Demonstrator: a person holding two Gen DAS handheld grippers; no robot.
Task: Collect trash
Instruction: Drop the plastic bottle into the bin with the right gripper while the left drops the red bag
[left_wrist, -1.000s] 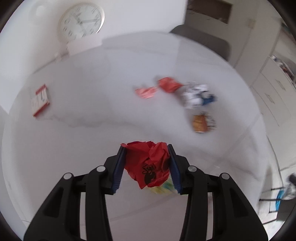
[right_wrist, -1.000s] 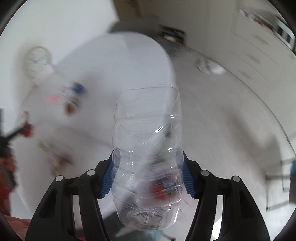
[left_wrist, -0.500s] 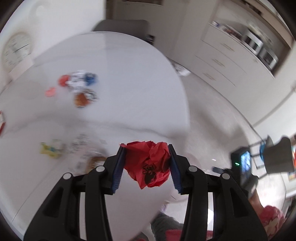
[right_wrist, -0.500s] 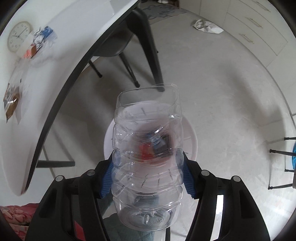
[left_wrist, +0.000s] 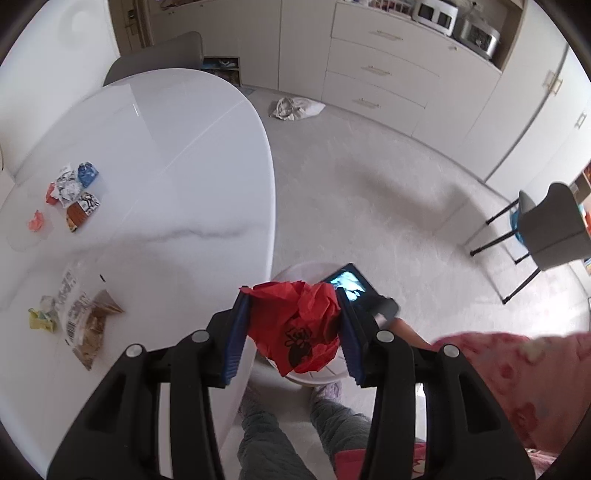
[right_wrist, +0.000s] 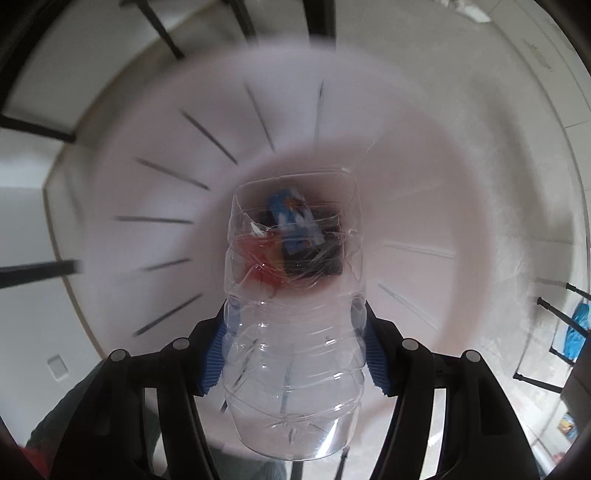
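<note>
Left tool (left_wrist: 293, 326) pinching one red wrapper (left_wrist: 295, 325), right tool (right_wrist: 293, 350) clamping one clear bottle (right_wrist: 291, 332)

One crumpled red plastic wrapper (left_wrist: 295, 325) sits between two blue-padded fingers (left_wrist: 234, 339). One clear cut plastic bottle (right_wrist: 293, 332). One white slotted waste bin (right_wrist: 155, 122). On the white oval bench (left_wrist: 166, 147): five small crumpled wrappers in one cluster (left_wrist: 72, 192), one clear snack bag (left_wrist: 86, 325), one yellow scrap (left_wrist: 42, 317). Two grey chairs (left_wrist: 546, 229).

No legible text, black print on red wrapper (left_wrist: 295, 328) unreadable, clear packet (left_wrist: 79, 314) label too blurred
</note>
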